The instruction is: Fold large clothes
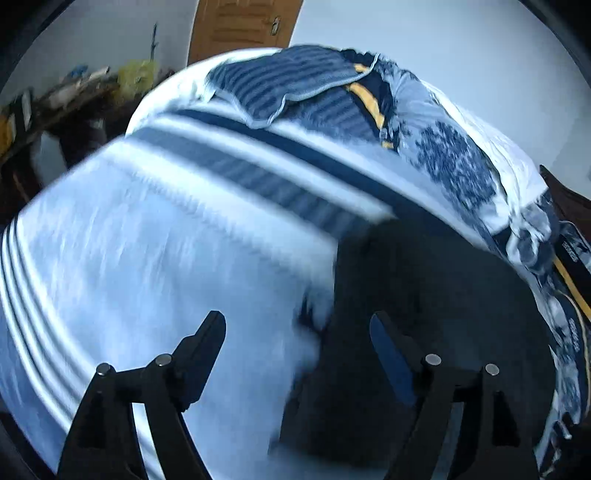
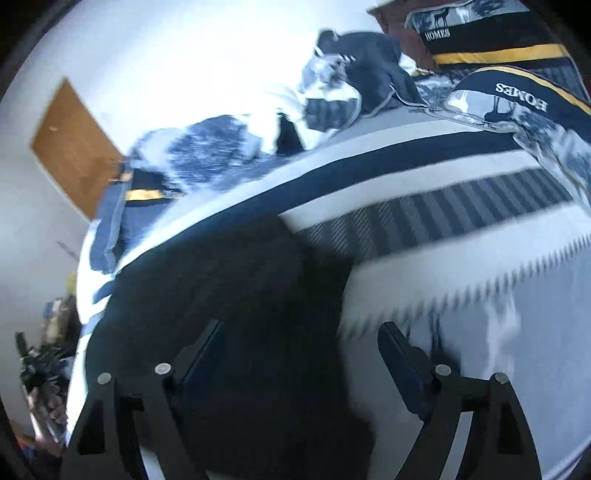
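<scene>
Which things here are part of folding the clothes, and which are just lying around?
Part of the job:
- dark garment on the bed
- left gripper, open
- right gripper, open
- striped bedspread it lies on

Just lying about:
- pillows printed HOMES
- crumpled patterned quilt
- striped pillow
- wooden door
- cluttered table

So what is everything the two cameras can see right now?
Black cloth garment: one, black, lying on the bed between both grippers' views.
Striped white bed sheet: one, white with navy and grey bands, covering the bed.
Patterned navy-and-white quilt: one, navy, white, yellow band, bunched at the bed's far side.
Printed pillows: two, navy, white, yellow stripe, at the bed's head.
Wooden door: one, brown, far wall.
Cluttered table: one, dark, beside the bed.
Left gripper: black, open.
Right gripper: black, open.
</scene>
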### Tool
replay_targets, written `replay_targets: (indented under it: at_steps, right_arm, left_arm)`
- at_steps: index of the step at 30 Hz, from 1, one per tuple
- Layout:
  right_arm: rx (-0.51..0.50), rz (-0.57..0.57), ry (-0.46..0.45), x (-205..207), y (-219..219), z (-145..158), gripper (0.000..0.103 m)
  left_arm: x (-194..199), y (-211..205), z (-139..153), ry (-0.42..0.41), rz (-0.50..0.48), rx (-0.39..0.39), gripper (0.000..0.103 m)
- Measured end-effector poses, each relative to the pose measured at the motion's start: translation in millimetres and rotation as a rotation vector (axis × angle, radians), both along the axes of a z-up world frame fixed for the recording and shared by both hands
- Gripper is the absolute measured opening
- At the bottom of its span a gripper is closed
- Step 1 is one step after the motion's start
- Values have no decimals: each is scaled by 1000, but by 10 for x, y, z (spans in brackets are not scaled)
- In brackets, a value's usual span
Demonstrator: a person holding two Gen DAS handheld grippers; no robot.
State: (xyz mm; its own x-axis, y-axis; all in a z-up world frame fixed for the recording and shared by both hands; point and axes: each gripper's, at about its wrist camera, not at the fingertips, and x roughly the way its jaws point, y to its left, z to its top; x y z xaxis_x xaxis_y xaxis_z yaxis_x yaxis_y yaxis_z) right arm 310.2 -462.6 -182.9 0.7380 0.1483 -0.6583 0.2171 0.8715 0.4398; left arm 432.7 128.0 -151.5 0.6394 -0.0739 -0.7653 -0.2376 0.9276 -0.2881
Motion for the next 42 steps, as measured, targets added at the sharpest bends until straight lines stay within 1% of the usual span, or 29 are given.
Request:
replay_targets:
  at_steps: [1,2,3,4,5,6,7,10,12,13,15,18,19,20,21,22,23,24,25,27,29,31,33,34,36,40,42]
  right_arm:
    - [17,-2,-7,-134,121,-50,86]
    - [50,-8,-16,-338,217,-150,86]
    - [93,-1,-25,-503,281,-264,86]
    - [123,11,-7,-583,336,-365,86]
    - [135,7,22,-595,371,-442,86]
    - [160,-1,51,-580,392,-511,86]
    - [188,12,51,-558,389,-547,86]
    - [218,12,45,-574,385,-555,86]
    - [272,5,38,-531,327,-616,86]
    - [303,-2,45,-481,294,-669,85]
    - [329,-5,42,-409,272,-726,84]
    - [381,-10,26,-254,163,-801,74]
    - [403,-12,24,-204,122,-839,68]
    - [417,-12,26,-181,77,-878,65]
    - [433,-10,32,-139,45,-923,53]
    - [442,-11,35,-119,25,-954,37]
    - [470,-8,32,-99,-11,-995,29]
    - [496,-3,24,-101,-30,-1024,15]
    - [506,-4,20,-100,-47,-1032,11]
    - [475,3,21,-118,-18,-995,8]
    - [434,-5,7,-158,20,-926,6]
    - [425,-16,-16,-246,28,-846,5]
    - [413,-23,-46,-425,60,-704,5]
    - [406,-21,-55,-528,74,-646,4]
    - [398,-17,-63,-751,143,-565,4]
    - [373,-2,-49,-1289,295,-538,4]
    - [357,3,-36,-1559,353,-533,4]
  left_arm:
    - [-188,-9,-91,4,4,-29,81]
    - [-413,-26,-233,5,4,-86,81]
    - [-502,-28,-296,7,3,-120,81]
    - [-642,-33,-426,8,4,-180,81]
    - [-747,-48,-549,13,5,-238,81]
    - [-810,-82,-634,25,12,-280,81]
    - [-827,-100,-699,40,21,-310,81]
    - [-721,-195,-712,51,-5,-320,81]
    - [-611,-236,-712,45,-7,-315,81]
    - [-538,-252,-732,45,-8,-326,81]
    - [-424,-255,-813,53,-4,-360,81]
    - [-293,-233,-971,31,1,-476,81]
    - [-289,-218,-993,17,5,-495,79]
    - [-265,-206,-997,6,4,-506,76]
    - [-259,-198,-995,2,-3,-508,62]
    - [-255,-189,-984,-5,-7,-505,46]
    - [-249,-177,-970,-12,1,-495,39]
    - [-256,-173,-954,-26,8,-488,27]
    - [-264,-177,-929,-40,8,-476,17]
    - [-292,-236,-838,-52,-4,-417,7]
    - [-329,-290,-730,-48,-9,-362,4]
    - [-400,-276,-649,-33,1,-362,4]
    - [-563,-201,-590,-13,25,-385,3]
    - [-703,-161,-564,-9,34,-391,3]
    - [-954,-116,-568,3,46,-376,3]
    - [-1567,-33,-672,23,53,-356,3]
    - [-1757,-33,-744,28,42,-332,3]
